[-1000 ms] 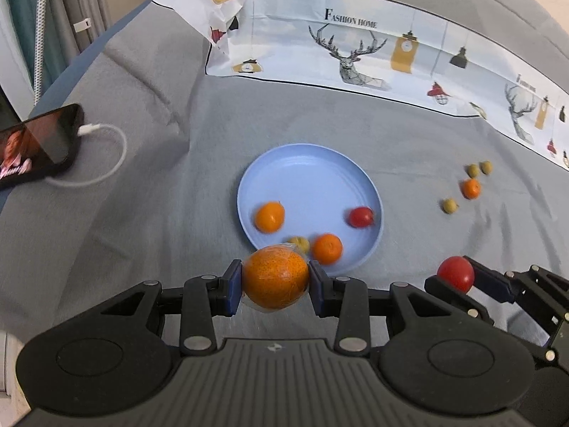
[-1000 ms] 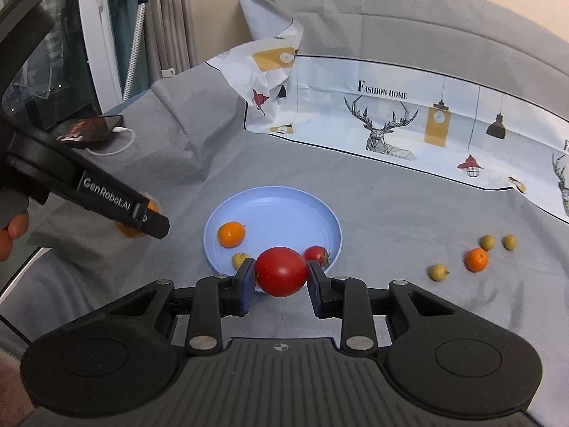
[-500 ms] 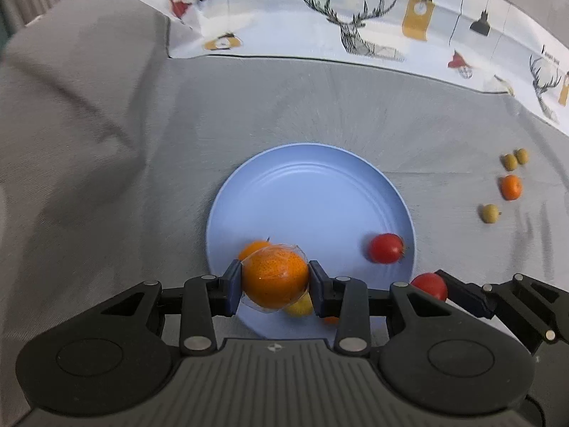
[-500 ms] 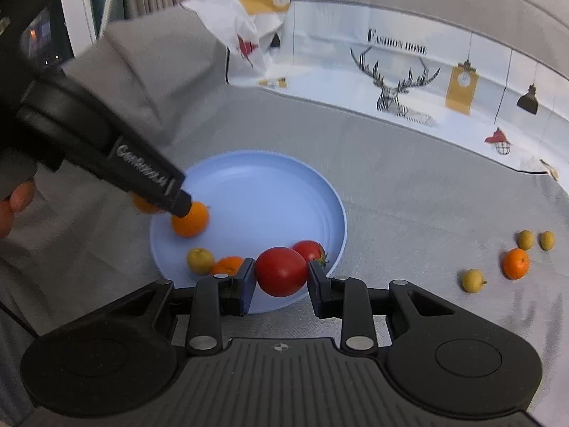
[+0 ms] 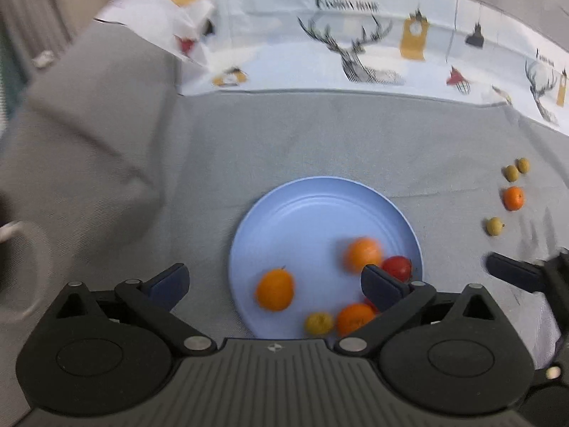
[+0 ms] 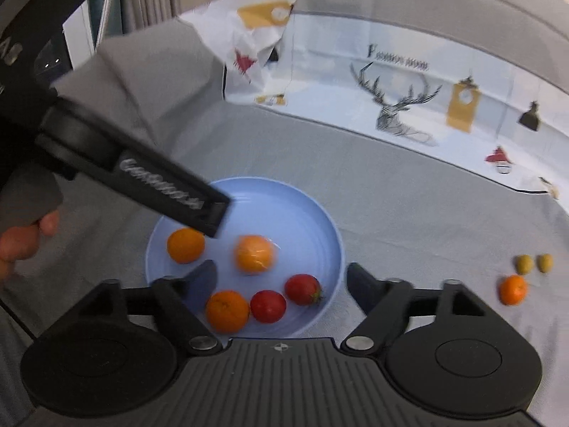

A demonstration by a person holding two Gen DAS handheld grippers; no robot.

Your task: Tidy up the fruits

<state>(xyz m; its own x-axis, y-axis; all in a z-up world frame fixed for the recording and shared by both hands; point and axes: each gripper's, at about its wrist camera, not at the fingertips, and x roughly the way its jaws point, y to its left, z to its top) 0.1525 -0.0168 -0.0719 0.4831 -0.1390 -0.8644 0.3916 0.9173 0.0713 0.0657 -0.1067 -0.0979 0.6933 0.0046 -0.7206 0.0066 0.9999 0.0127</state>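
**Both grippers open over plate; fruit in plate**

Fruit: oranges matte orange, tomatoes glossy red. The orange [image 6: 254, 253] near plate centre is motion-blurred, with a pale sheen that may be a clear wrap; view too soft to confirm.

Blue plate [image 6: 313, 213] on grey cloth [image 6: 409, 213] holds 3 oranges and 2 tomatoes in the right wrist view; the left wrist view adds 1 small yellow fruit [image 5: 319, 322] at the near rim. Off the plate, well apart to its right: 1 small orange [image 6: 512, 289] and 2 yellow-green fruits [image 6: 524, 264].

Left gripper [image 5: 274, 283] and right gripper [image 6: 281, 277]: jaws have just been opening, now spread wide, pads touching nothing. A tomato [image 6: 267, 306] and an orange [image 6: 227, 311] lie in the plate between the right gripper's jaws.
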